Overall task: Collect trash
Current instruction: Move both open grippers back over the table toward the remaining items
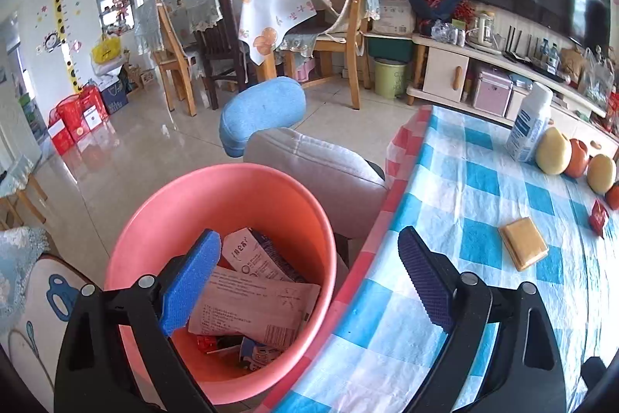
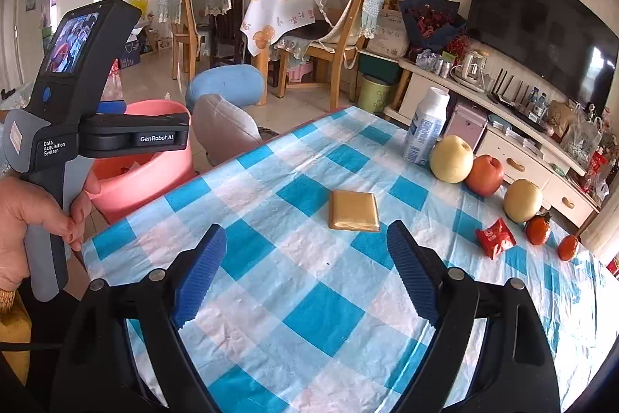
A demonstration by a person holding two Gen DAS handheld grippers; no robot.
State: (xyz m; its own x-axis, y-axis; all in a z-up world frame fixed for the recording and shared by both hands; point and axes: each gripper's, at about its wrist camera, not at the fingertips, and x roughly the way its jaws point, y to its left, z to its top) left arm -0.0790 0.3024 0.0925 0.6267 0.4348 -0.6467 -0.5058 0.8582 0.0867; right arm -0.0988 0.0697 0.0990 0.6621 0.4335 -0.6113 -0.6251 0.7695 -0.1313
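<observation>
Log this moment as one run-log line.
task: collect trash | left gripper: open, empty, over pink bin | right gripper: open, empty, facing gold packet | red packet: on table

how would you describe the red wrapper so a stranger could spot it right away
Start at the checked table and find the row of fruit along its right side. The red wrapper lies flat on the cloth just in front of the yellow pear, left of two small orange-red fruits. It is the only crinkled, flat packet there; the gold packet sits alone mid-table.
</observation>
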